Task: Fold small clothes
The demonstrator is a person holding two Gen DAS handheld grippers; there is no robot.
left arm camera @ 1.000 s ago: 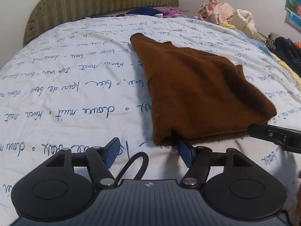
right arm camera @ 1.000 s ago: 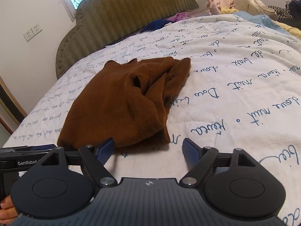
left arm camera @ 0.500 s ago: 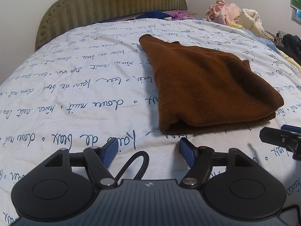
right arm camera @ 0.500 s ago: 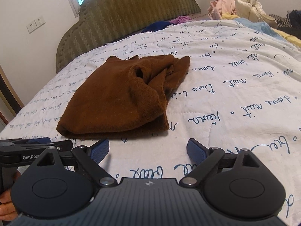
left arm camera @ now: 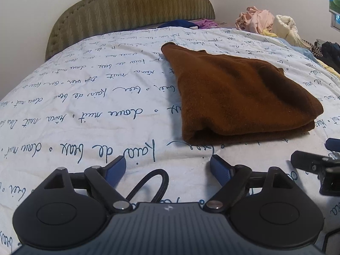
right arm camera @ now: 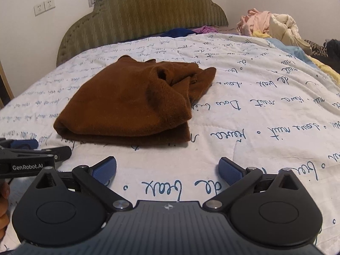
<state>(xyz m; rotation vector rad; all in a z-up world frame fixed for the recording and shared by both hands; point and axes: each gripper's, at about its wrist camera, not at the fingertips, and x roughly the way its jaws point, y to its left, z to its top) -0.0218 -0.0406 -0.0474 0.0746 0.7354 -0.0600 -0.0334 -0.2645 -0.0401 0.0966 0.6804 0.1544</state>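
Note:
A brown knit garment lies folded on the bed, with its folded edge toward me; it also shows in the right wrist view, where its far end is bunched. My left gripper is open and empty, a little short of the garment's near left corner. My right gripper is open and empty, short of the garment's near right corner. Each gripper shows at the edge of the other's view.
The bed has a white quilt printed with blue handwriting and a green padded headboard. A pile of pink and cream clothes lies at the far right. Blue and purple clothes lie by the headboard.
Both grippers have drawn back from the garment's near edge and risen a little. The garment lies where it was, free of both.

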